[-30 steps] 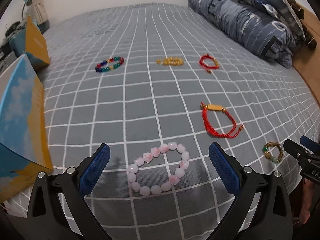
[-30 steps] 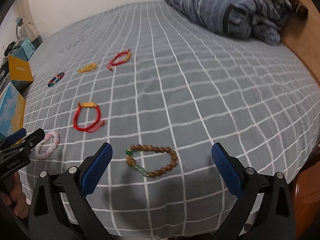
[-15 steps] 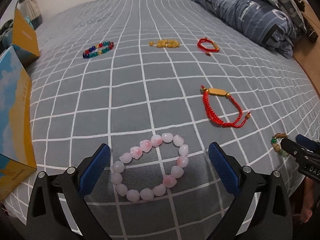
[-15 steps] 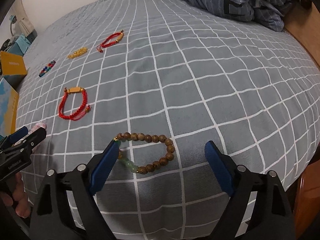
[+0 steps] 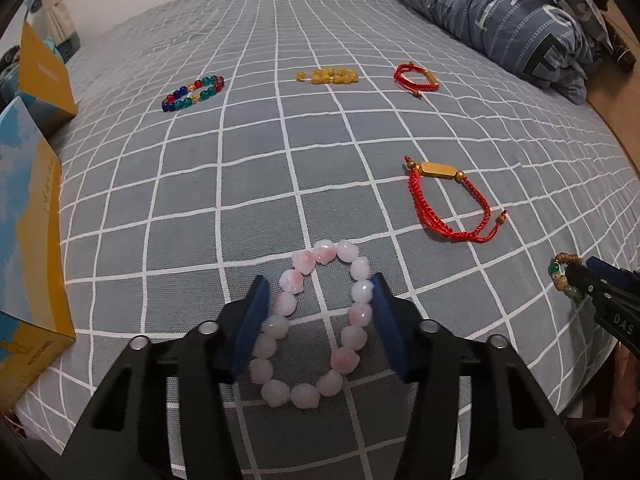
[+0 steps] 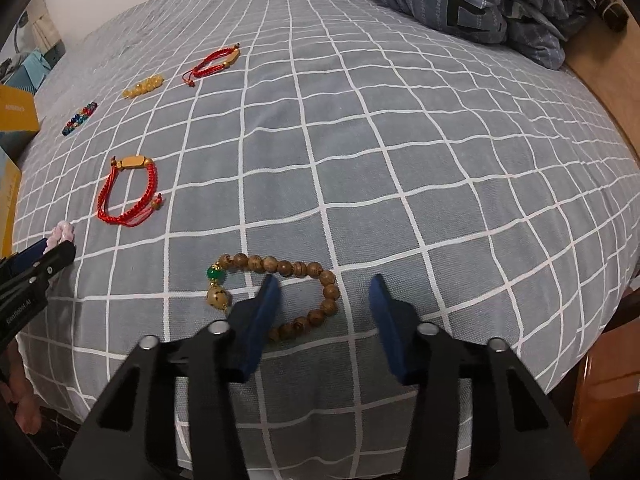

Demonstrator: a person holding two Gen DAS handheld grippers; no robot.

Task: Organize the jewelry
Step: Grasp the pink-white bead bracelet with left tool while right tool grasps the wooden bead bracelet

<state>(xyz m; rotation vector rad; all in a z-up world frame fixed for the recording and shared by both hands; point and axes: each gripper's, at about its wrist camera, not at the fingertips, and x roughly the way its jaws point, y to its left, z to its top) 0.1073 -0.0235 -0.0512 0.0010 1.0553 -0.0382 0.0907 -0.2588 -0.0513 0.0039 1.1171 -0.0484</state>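
Note:
A pink bead bracelet (image 5: 316, 320) lies on the grey checked bed. My left gripper (image 5: 318, 292) is open, its two blue fingers down on either side of the bracelet. A brown wooden bead bracelet (image 6: 288, 292) with a green bead lies near the bed's front edge. My right gripper (image 6: 324, 292) is open, its left finger inside the bracelet's loop and its right finger outside it to the right. A red cord bracelet (image 5: 452, 204) with a gold bar lies between the two bracelets; it also shows in the right wrist view (image 6: 128, 192).
Farther back lie a multicolour bead bracelet (image 5: 194, 92), a yellow bead bracelet (image 5: 328, 76) and a second red cord bracelet (image 5: 414, 78). Blue-and-yellow boxes (image 5: 28, 240) stand at the left edge. A folded blue quilt (image 5: 500, 12) lies at the back right.
Both grippers have moved forward and down over their bracelets and narrowed their jaws. The left now brackets the pink bracelet; the right straddles one side of the wooden one.

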